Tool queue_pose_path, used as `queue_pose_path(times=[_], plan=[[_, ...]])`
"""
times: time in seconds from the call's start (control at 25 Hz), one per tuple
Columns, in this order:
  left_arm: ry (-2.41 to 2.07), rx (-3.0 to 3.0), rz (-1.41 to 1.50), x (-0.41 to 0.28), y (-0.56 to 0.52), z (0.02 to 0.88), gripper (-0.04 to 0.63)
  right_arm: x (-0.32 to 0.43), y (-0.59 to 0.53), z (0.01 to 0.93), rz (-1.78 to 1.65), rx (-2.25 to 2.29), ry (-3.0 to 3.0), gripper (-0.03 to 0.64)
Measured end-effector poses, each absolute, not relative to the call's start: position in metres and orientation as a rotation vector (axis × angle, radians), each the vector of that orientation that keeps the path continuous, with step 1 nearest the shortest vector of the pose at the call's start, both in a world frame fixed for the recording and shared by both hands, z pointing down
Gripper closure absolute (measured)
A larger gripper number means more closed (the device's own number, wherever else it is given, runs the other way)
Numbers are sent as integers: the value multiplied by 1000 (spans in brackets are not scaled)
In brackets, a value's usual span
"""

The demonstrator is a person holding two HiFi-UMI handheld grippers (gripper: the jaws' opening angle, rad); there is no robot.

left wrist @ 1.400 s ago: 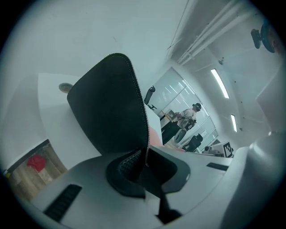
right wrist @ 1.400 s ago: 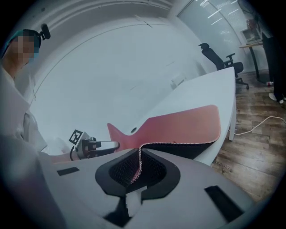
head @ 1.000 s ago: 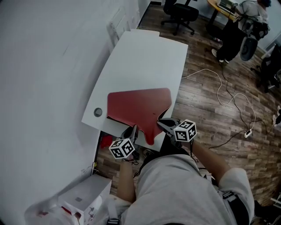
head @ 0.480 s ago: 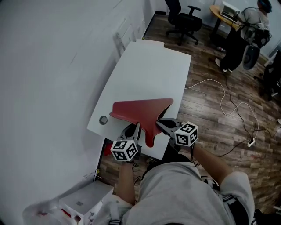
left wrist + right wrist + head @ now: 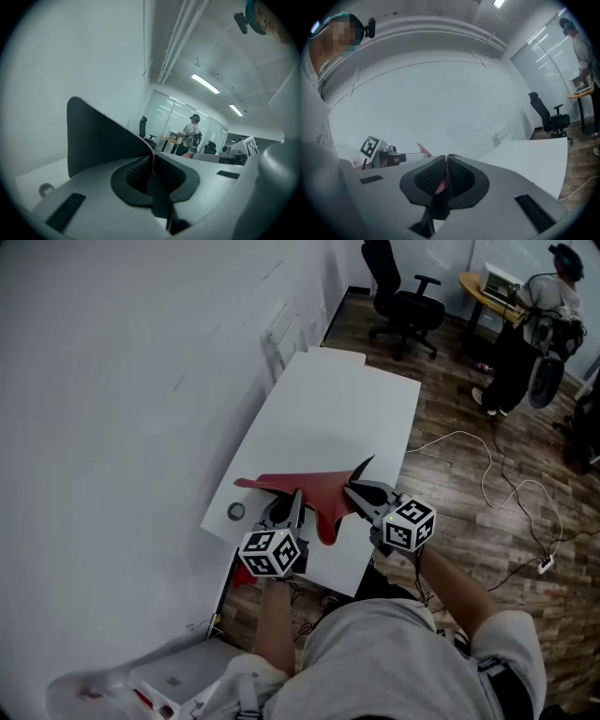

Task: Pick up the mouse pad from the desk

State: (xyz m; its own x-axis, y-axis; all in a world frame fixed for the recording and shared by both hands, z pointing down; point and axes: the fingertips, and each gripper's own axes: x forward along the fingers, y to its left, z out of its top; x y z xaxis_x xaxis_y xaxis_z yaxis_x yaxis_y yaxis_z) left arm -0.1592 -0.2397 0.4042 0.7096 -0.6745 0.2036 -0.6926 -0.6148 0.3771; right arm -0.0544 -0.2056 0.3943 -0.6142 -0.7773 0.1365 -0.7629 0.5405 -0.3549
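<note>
The red mouse pad [image 5: 305,489] hangs above the near end of the white desk [image 5: 347,418], held by its near edge. My left gripper [image 5: 293,505] is shut on its left part; in the left gripper view the pad's dark underside [image 5: 101,138] stands up from the jaws. My right gripper [image 5: 354,489] is shut on its right part, and the pad's thin red edge [image 5: 442,183] shows between the pads in the right gripper view. The pad sags in a red tongue between the two grippers. Its far right corner curls up, dark.
A round grommet [image 5: 236,511] sits in the desk's near left corner. The wall runs along the desk's left side. A black office chair [image 5: 403,301] and a person [image 5: 530,329] are at the far end. Cables [image 5: 487,474] lie on the wooden floor to the right.
Both grippers have risen with the mouse pad. It lay mostly flat on the desk a second ago; now it is lifted, seen nearly edge-on.
</note>
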Motion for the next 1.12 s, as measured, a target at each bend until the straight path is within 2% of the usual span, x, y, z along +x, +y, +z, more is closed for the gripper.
queue_pose_path(times=[0.64, 1.12], plan=[[-1196, 2641, -124, -153, -278, 312, 566, -47, -250, 298, -276, -1413, 2614, 566], [-1392, 2817, -294, -146, -255, 227, 566, -22, -229, 208, 117, -1658, 2433, 565]])
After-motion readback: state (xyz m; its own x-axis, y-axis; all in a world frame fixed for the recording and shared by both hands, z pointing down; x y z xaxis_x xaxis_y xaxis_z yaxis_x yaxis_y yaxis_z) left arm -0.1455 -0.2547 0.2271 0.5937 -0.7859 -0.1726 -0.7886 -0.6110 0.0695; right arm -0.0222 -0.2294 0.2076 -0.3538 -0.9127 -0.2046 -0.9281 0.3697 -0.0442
